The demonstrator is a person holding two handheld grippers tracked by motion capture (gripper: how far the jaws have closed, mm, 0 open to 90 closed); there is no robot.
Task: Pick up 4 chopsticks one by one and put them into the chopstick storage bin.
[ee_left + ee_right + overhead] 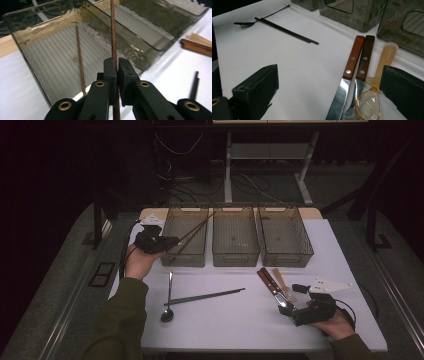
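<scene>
Pinching a brown chopstick [113, 37], left gripper [170, 241] sits mid-left of frame, stick's long axis slanting up-right over the left bin [186, 257]. Its mate [80, 60] already lies inside. Right gripper [289, 312], jaws spread, rests lower right.

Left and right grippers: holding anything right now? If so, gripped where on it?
The left gripper is shut on a brown chopstick near its lower end, the rest slanting over the left bin. The right gripper is open and holds nothing.
</scene>
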